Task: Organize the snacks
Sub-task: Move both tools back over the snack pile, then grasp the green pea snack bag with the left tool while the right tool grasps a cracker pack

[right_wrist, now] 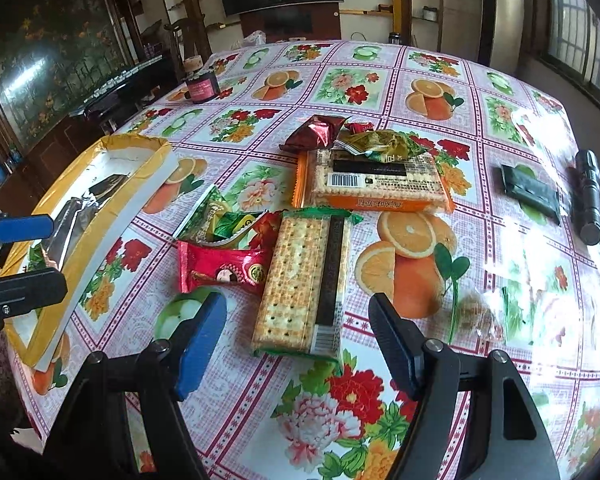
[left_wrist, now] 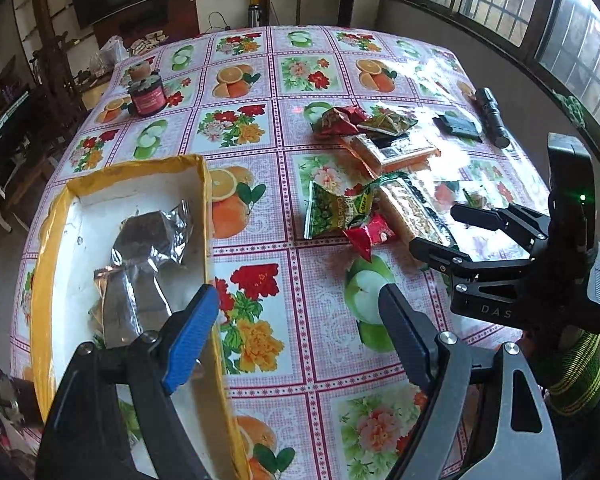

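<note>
1. Left gripper (left_wrist: pixel 300 312): jaws wide, empty, straddling the yellow-rimmed box (left_wrist: pixel 204 200) wall above crinkled foil packets (left_wrist: pixel 148 248).
2. Right gripper (right_wrist: pixel 298 334): jaws wide, empty; flat, dimpled cracker pack (right_wrist: pixel 300 280) lies between them on the glossy worktop (right_wrist: pixel 420 80).

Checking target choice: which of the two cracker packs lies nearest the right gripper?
The green-edged cracker pack, lying lengthwise just ahead of the right gripper; the orange-edged cracker pack lies farther back, under small wrappers.
</note>
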A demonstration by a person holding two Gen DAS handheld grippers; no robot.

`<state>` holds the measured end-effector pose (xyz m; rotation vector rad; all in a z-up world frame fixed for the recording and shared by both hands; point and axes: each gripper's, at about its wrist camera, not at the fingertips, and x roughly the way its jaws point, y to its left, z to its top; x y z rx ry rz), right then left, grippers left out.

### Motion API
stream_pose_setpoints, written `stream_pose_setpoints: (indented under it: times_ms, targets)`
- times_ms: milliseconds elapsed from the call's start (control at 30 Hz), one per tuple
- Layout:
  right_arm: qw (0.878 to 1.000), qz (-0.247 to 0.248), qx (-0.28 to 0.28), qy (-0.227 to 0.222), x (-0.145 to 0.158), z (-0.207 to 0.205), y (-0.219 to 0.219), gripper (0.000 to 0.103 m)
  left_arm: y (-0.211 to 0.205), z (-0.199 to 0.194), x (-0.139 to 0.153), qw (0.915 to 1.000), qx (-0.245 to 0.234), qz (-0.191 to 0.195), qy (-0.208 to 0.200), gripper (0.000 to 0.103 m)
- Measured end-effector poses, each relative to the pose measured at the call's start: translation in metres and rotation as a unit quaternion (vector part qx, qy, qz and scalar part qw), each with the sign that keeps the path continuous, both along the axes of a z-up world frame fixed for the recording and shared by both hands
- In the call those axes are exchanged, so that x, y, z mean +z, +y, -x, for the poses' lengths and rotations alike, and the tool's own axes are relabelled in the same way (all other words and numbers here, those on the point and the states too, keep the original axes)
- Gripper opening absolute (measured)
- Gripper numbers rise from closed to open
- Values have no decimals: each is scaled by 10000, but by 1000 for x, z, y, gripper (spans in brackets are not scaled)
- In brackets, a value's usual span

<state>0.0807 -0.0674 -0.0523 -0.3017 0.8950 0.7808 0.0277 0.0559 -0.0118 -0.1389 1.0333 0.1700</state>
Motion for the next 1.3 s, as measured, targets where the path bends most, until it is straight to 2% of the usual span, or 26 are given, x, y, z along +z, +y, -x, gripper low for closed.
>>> stream_pose_setpoints:
  times_ms: [133,167,200,233,300,400,533,600,733,800,867,1000,1067,1133,1300]
  targets:
    - [9999,148,11,26,-6,-10,10,69,-4,-31,-4,9979,-372,-487,199,82]
    - [9998,168,22,58,-8,-12,11,64,-6,-38,-6,9966,-500,-607,251,82]
    - [9998,201,32,84,-10,-15,12,54,-7,-47,-8,9948,-659,-706,319,82]
    - [9996,242,47,121,-13,-17,12,50,-8,-54,-10,9931,-773,-794,383,82]
    - [9996,234,84,129,-13,-17,10,49,-8,-70,-15,9905,-911,-890,512,82]
    - [9997,195,61,159,-13,-18,5,48,-9,-89,-23,9905,-1024,-606,689,82]
    - [9997,148,64,193,-13,-21,0,48,-23,-101,-34,9900,-1045,-517,799,82]
    - [9996,157,101,190,-13,-22,0,47,-26,-105,-41,9905,-892,-572,873,83]
    - [9996,155,146,183,-12,-22,-4,47,-15,-113,-54,9935,-558,-63,988,82]
    - [9997,166,97,151,-12,-23,-5,48,-13,-116,-56,9940,-454,100,988,77]
    - [9997,148,97,148,-12,-26,-5,50,-13,-118,-60,9938,-384,183,1028,58]
    - [9996,210,142,95,-13,-29,4,50,-15,-113,-62,9952,-284,162,919,56]
    - [9995,261,191,47,-14,-30,8,50,-12,-108,-61,9958,-206,275,844,53]
    - [9993,316,208,-21,-14,-29,10,47,-8,-101,-53,9965,-138,405,714,45]
    - [9998,103,166,22,-10,-21,-3,46,0,-83,-40,9961,134,679,545,44]
